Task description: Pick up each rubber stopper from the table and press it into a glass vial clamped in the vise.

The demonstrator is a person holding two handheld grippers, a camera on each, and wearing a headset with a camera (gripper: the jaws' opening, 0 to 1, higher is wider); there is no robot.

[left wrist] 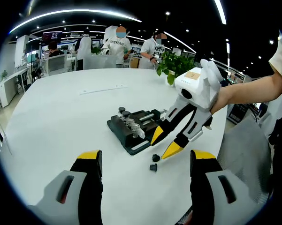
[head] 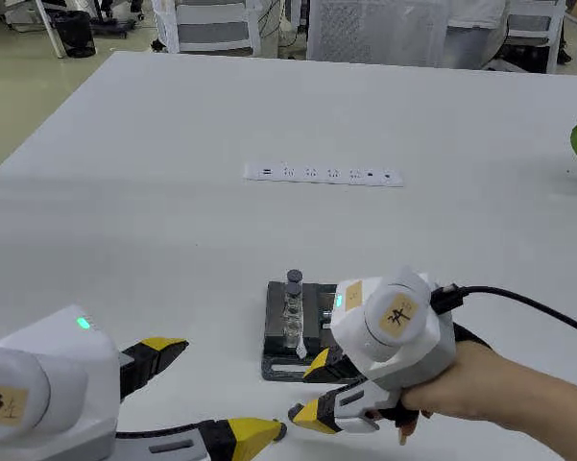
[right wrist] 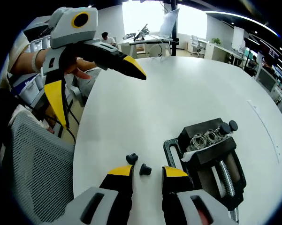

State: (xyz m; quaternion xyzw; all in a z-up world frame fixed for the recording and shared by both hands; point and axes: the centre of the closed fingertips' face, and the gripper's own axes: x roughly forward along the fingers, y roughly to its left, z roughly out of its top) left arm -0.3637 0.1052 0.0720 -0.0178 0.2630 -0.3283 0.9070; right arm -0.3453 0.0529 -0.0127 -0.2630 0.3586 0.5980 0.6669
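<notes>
Vials stand in a row clamped in the black vise on the white table. In your head view the seated stoppers show as dark caps at the end of the row farthest from you. Your right gripper view looks down into that row and tells you more: the two vials nearer the camera are open-mouthed, and the two beyond them are capped. The gripper views also give you the two loose stoppers, which lie on the table just beside the vise, on the side towards you. Your right gripper hangs over them with its jaws parted. One stopper sits between the yellow tips with a gap on each side, and the other lies just beyond the left tip. From the left gripper view, those tips point down at the pair, close to the vise's near corner. Your left gripper is held well apart from the vise on your near left, with its jaws spread wide and holding nothing. A white power strip lies well beyond the vise.
</notes>
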